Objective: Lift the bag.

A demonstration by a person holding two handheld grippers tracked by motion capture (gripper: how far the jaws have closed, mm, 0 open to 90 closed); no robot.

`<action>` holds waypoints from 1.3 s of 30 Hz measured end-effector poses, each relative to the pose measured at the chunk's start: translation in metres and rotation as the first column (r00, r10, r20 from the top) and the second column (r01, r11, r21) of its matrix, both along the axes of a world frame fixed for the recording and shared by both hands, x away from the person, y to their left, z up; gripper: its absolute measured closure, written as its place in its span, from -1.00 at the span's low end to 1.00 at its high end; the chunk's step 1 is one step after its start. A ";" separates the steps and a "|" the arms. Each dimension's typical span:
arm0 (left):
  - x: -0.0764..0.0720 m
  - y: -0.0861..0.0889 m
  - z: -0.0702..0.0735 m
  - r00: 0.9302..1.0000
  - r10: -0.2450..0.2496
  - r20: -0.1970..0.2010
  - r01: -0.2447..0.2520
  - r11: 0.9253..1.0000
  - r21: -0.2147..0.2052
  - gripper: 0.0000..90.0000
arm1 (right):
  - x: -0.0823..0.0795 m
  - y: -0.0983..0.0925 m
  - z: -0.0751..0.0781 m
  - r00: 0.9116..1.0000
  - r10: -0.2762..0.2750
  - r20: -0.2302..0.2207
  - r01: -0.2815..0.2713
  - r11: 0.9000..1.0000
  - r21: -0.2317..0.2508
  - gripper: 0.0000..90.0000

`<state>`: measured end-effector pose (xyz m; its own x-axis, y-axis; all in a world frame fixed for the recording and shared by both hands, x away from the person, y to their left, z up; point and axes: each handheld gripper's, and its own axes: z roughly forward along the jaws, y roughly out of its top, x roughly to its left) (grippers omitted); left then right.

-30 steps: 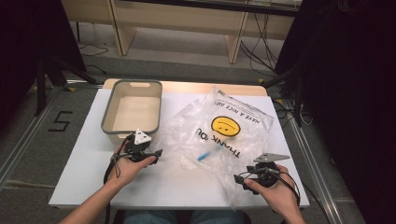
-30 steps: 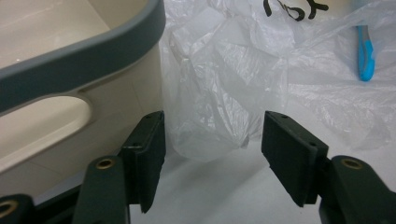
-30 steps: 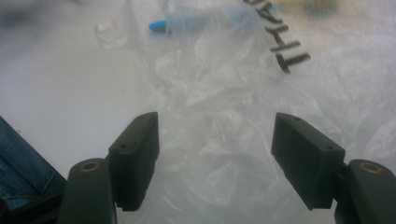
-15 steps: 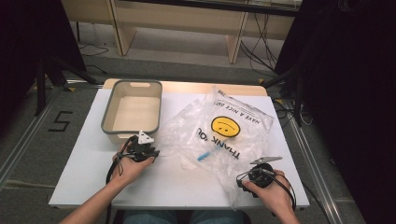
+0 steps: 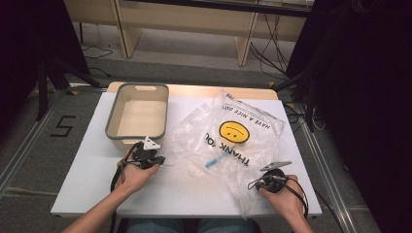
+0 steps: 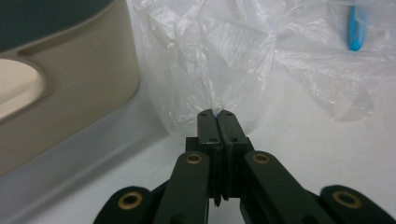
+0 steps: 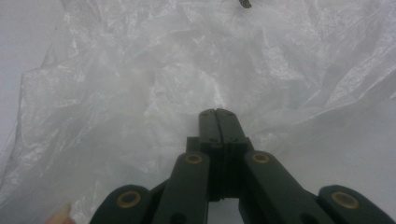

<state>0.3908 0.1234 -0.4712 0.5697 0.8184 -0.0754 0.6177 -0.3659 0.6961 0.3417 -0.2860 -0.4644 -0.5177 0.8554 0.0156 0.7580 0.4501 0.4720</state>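
Plastic bag point(image 5: 233, 141) reads "THANK YOU", "HAVE A NICE DAY!"; both hand-held grippers pinch it.

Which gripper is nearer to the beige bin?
Left. The left gripper sits just below the beige bin, near its front rim, at the plastic bag's left edge. The right gripper is far off across the bag, at the bag's lower right part.
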 end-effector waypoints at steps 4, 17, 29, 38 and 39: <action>-0.005 -0.002 0.002 1.000 -0.020 -0.013 0.020 1.000 -0.005 0.98 | 0.004 -0.005 0.002 1.000 -0.022 0.012 0.022 1.000 -0.022 1.00; -0.025 -0.033 0.005 0.991 -0.123 -0.046 0.122 0.992 -0.034 0.98 | 0.038 -0.039 0.008 0.974 -0.176 0.142 0.183 0.982 -0.036 1.00; -0.025 -0.036 0.002 0.991 -0.125 -0.046 0.124 0.992 -0.028 0.98 | 0.033 -0.052 0.007 0.959 -0.268 0.092 0.263 0.963 0.065 0.24; -0.025 -0.037 0.001 0.990 -0.128 -0.051 0.127 0.991 -0.033 0.98 | 0.031 -0.046 0.000 0.978 -0.208 0.020 0.207 0.978 0.038 0.92; -0.025 -0.037 0.001 0.990 -0.128 -0.052 0.126 0.991 -0.032 0.98 | 0.032 -0.046 0.000 0.978 -0.210 0.017 0.209 0.977 0.043 1.00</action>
